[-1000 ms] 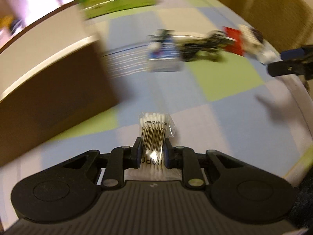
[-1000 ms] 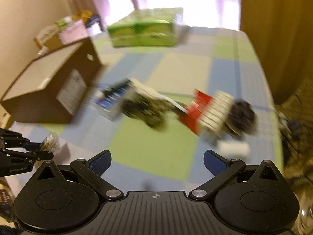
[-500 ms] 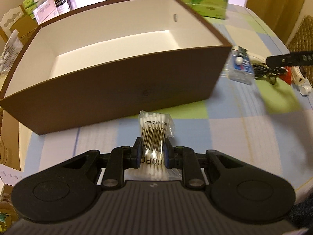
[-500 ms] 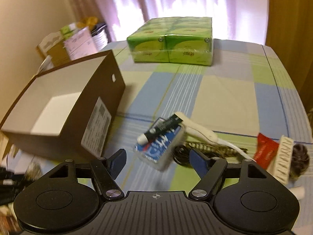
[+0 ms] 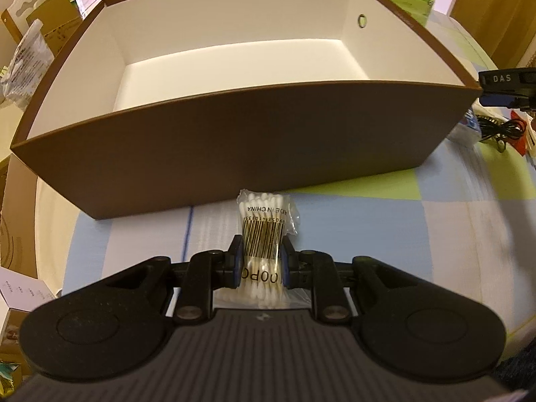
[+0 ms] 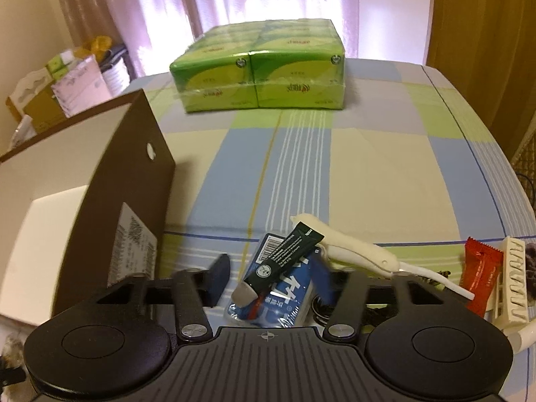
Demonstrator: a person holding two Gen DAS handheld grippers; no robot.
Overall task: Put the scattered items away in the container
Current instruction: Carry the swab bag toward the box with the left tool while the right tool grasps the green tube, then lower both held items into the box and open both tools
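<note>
My left gripper [image 5: 260, 261] is shut on a clear pack of cotton swabs [image 5: 264, 231] with a barcode label, held just in front of the near wall of the brown box [image 5: 234, 140]. The box's white inside shows nothing in it. My right gripper [image 6: 271, 278] is open and low over the table, its jaws on either side of a black tube [image 6: 284, 259] lying across a blue packet [image 6: 291, 301]. Whether the fingers touch them is unclear. The right gripper's finger [image 5: 502, 88] shows past the box's right corner.
A cream-handled tool with a cord [image 6: 355, 251], a red sachet [image 6: 480, 278], a white comb [image 6: 511, 281] and a dark cable [image 5: 499, 127] lie right of the packet. A green multipack [image 6: 261, 70] stands at the table's far end. The brown box [image 6: 127, 201] stands left of the right gripper. Clutter lies beyond the table's left edge.
The left gripper swung round with the swabs and closed in on the box, which now fills the view. The right gripper dropped toward the blue packet and tube, and its jaws narrowed.
</note>
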